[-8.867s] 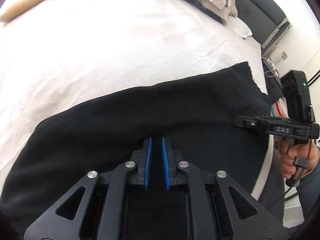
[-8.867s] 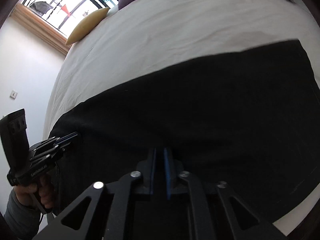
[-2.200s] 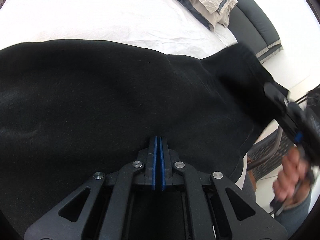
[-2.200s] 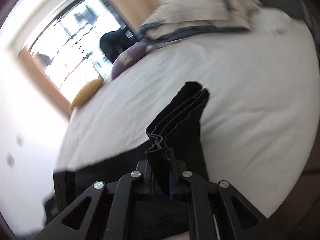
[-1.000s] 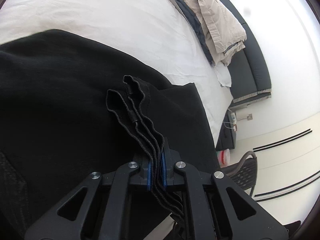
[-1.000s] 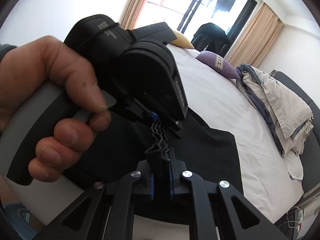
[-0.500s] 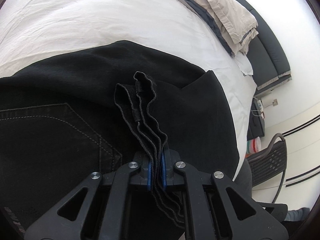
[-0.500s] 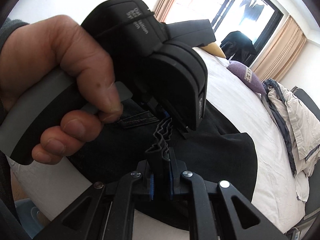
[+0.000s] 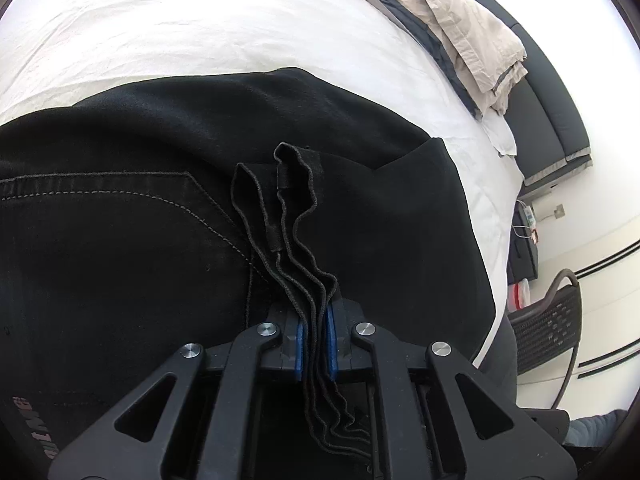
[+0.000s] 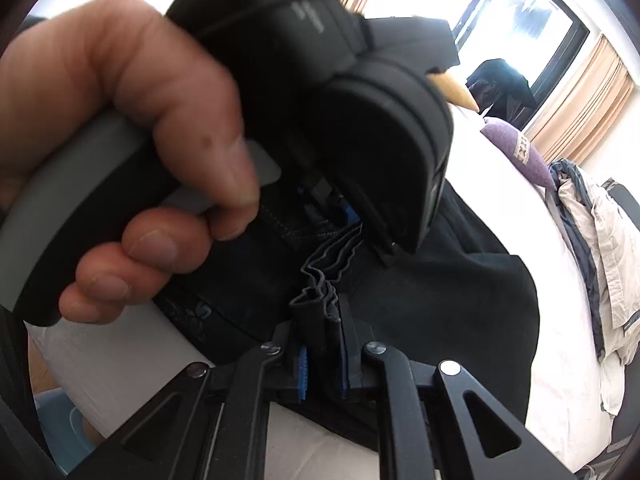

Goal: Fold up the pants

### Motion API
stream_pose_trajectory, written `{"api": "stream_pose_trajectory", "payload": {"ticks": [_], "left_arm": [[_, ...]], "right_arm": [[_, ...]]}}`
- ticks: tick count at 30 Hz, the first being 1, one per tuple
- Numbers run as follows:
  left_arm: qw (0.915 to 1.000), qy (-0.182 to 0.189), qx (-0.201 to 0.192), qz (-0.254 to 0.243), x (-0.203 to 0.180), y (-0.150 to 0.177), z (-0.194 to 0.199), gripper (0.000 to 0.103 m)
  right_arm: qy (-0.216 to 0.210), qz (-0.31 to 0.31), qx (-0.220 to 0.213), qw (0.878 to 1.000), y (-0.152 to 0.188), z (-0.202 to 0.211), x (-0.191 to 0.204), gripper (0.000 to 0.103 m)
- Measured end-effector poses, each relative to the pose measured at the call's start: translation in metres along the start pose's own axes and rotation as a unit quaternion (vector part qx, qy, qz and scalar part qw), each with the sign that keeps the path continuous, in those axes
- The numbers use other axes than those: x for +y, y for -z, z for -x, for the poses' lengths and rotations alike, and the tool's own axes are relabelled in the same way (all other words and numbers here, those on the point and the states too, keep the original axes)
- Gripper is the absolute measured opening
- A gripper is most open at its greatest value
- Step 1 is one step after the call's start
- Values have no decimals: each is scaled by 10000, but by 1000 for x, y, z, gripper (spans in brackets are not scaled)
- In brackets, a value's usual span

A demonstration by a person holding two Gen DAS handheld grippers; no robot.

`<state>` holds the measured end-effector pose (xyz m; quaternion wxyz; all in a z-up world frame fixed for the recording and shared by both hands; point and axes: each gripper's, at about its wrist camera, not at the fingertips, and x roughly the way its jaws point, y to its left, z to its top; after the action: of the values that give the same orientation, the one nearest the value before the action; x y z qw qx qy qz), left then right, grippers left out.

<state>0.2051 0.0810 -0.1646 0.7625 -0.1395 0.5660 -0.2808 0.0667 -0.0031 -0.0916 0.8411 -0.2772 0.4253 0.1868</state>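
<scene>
Black pants (image 9: 132,248) lie folded over on a white bed (image 9: 168,28), a stitched back pocket facing up on the left. My left gripper (image 9: 316,312) is shut on a stack of several hem layers (image 9: 288,208) that stand up between its blue pads. My right gripper (image 10: 322,340) is shut on the same bunched hem edge (image 10: 320,296) over the pants (image 10: 460,304). The hand holding the left gripper (image 10: 280,92) fills the right wrist view, close above the hem.
A pile of beige and grey bedding (image 9: 460,28) lies at the bed's far right. A dark headboard (image 9: 556,120) and a mesh chair (image 9: 552,320) stand to the right. A purple pillow (image 10: 516,152) and a window (image 10: 520,20) are behind.
Both grippers brought the leg ends over onto the upper part of the pants. In the last second the two grippers drew closer together and the pocket came more into view.
</scene>
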Motion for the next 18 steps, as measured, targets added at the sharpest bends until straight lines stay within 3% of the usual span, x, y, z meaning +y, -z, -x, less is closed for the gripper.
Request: {"api": "stream_pose_trajectory", "payload": {"ticks": [3, 5, 6, 7, 10, 12, 14, 17, 18], "left_arm": [[9996, -270, -19, -59, -14, -6, 6, 13], [9985, -518, -142, -99, -14, -8, 22, 22], [9968, -765, -234, -97, -14, -11, 30, 35], [9946, -973, -345, -80, -11, -14, 40, 55], [9910, -1137, -701, 4, -8, -24, 64, 60], [9913, -972, -884, -101, -21, -29, 71, 60], [9938, -518, -926, -329, -44, -31, 65, 60], [9958, 18, -715, -577, -72, -28, 35, 60], [9960, 44, -592, -674, -79, -25, 22, 60]], "right_arm": [[-209, -40, -6, 9998, 1, 2, -7, 18], [-379, -133, 31, 9992, 3, 5, -14, 25], [-482, -265, 35, 9985, 6, 9, -21, 31], [-672, -441, 39, 9968, 8, 13, -30, 34], [-1347, -1139, -146, 9842, 15, 35, -70, 51], [-1896, -1767, -390, 9650, 25, 47, -114, 54], [-2317, -2570, -458, 9371, 42, 43, -170, 54], [-2874, -3678, -609, 8823, 74, 23, -252, 54], [-3143, -3921, -606, 8624, 80, 11, -275, 54]]}}
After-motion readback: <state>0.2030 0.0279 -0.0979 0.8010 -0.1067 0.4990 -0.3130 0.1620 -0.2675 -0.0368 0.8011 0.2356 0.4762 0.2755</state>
